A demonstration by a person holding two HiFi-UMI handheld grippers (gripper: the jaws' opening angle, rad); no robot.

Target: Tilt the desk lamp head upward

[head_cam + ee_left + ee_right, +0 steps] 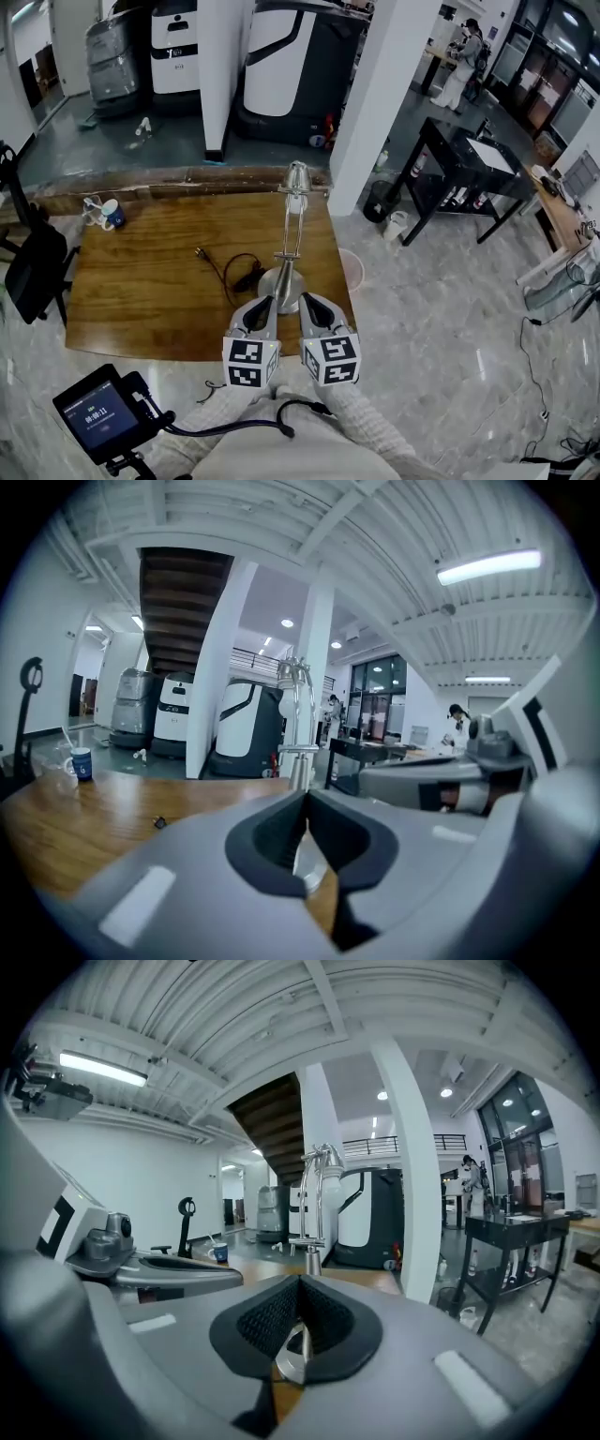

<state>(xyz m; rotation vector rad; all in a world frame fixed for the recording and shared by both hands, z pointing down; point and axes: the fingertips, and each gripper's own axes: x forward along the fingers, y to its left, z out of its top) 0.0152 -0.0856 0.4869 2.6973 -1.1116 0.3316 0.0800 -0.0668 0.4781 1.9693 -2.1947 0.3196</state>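
A silver desk lamp (290,234) stands on the wooden table (150,291), its round base (279,279) near the front right edge and its head (297,176) at the far edge. My left gripper (269,303) and right gripper (307,301) sit side by side just in front of the base, both shut with nothing between the jaws. In the left gripper view the lamp (298,719) rises straight ahead of the shut left gripper (306,797). The right gripper view shows the lamp (315,1199) beyond the shut right gripper (300,1281).
A black cord (236,270) with its plug (200,252) lies left of the base. A blue cup (112,214) stands at the table's far left. A black chair (34,267) is left of the table, a white pillar (375,103) and a pale bin (352,268) to its right.
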